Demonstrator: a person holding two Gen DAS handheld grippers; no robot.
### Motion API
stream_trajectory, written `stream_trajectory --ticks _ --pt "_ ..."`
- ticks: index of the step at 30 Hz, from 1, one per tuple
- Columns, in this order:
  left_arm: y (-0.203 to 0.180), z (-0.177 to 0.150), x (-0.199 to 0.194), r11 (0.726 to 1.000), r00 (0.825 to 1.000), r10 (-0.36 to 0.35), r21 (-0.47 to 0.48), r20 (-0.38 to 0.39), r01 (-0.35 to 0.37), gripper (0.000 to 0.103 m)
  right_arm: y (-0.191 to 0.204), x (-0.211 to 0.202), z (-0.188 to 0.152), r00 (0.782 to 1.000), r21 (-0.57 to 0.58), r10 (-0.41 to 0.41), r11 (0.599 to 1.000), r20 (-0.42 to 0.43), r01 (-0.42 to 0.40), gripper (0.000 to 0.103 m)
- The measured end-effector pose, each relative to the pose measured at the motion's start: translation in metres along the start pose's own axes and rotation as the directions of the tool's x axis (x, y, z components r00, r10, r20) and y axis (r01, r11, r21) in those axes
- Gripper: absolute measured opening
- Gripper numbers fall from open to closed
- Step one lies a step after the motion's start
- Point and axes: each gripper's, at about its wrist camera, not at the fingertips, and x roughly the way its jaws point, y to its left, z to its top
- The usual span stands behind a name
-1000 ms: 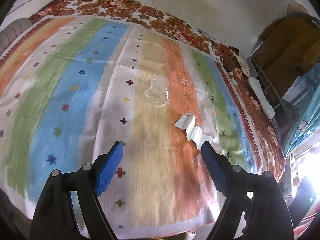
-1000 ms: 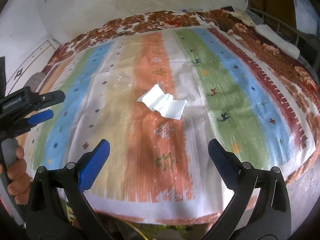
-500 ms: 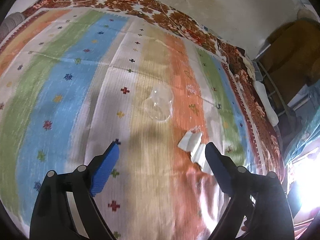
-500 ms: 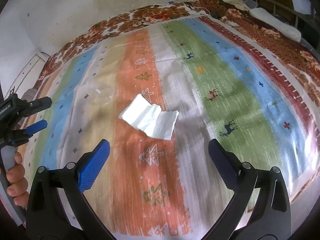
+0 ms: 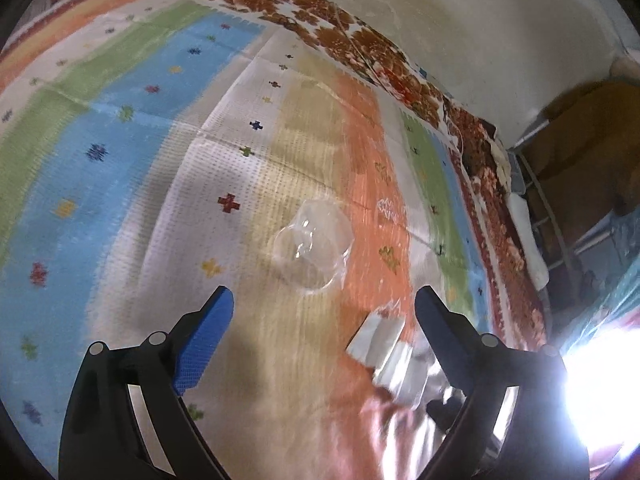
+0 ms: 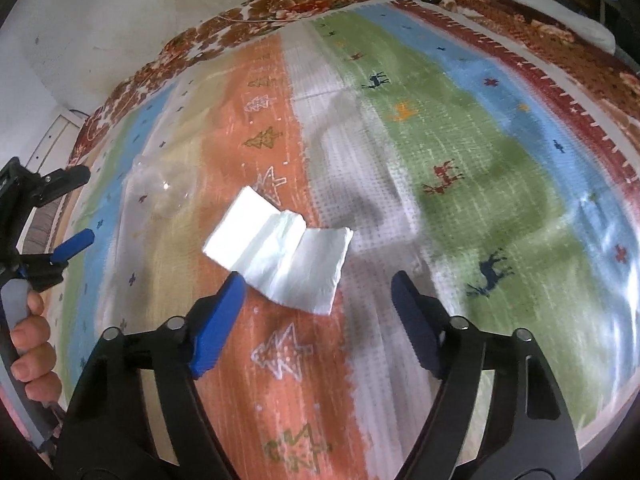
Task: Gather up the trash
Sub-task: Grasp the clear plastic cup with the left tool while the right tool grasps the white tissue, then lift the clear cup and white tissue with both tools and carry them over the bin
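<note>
White tissue (image 6: 280, 252) lies flat, mid-blanket (image 6: 500, 168), just beyond right gripper (image 6: 318, 292): jaws apart, just been narrowing, nothing clamped. Clear plastic cup (image 5: 312, 248) sits left; left gripper (image 5: 322, 304) spread wide, just been widening to straddle it.

A clear plastic wrapper (image 5: 314, 246) lay on the bedspread (image 5: 120, 152), with a folded tissue (image 6: 280, 258) just to its right and nearer. Far behind both ran the wall (image 5: 460, 20).
</note>
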Motion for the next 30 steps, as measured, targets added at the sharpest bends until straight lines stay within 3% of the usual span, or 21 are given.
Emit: stream_trajectory --ticks 14,17,20,23,24,26,30 --pt "0.013 0.018 0.051 0.986 0.999 -0.035 -0.164 0.004 0.035 0.085 -0.003 0.041 0.009 1.0 0.007 0.019 1.0 -0.013 -0.019 0.054" --pt "0.013 0.021 0.055 0.983 0.999 -0.054 -0.175 0.006 0.054 0.082 0.001 0.045 0.009 1.0 -0.01 -0.005 1.0 -0.003 0.005 0.044" --pt "0.014 0.02 0.062 0.983 0.999 -0.038 -0.18 -0.016 0.034 0.067 0.007 0.049 0.008 1.0 -0.039 -0.006 0.999 -0.014 0.006 0.028" --pt "0.015 0.017 0.07 0.985 0.999 -0.034 -0.17 -0.033 0.028 0.048 0.011 0.049 0.006 1.0 -0.071 -0.02 0.997 -0.018 0.019 0.023" --pt "0.015 0.016 0.07 0.987 0.999 -0.031 -0.159 -0.034 0.025 0.038 0.013 0.05 0.006 0.999 -0.09 -0.025 0.996 -0.021 0.023 0.015" --pt "0.014 0.015 0.066 0.989 0.999 -0.033 -0.146 -0.016 0.031 0.039 0.013 0.049 0.006 0.999 -0.096 -0.018 0.995 -0.035 0.014 0.002" --pt "0.009 0.015 0.05 0.992 0.999 -0.044 -0.12 0.003 0.044 0.038 0.015 0.037 0.009 0.999 -0.084 -0.002 0.996 -0.035 -0.001 0.001"
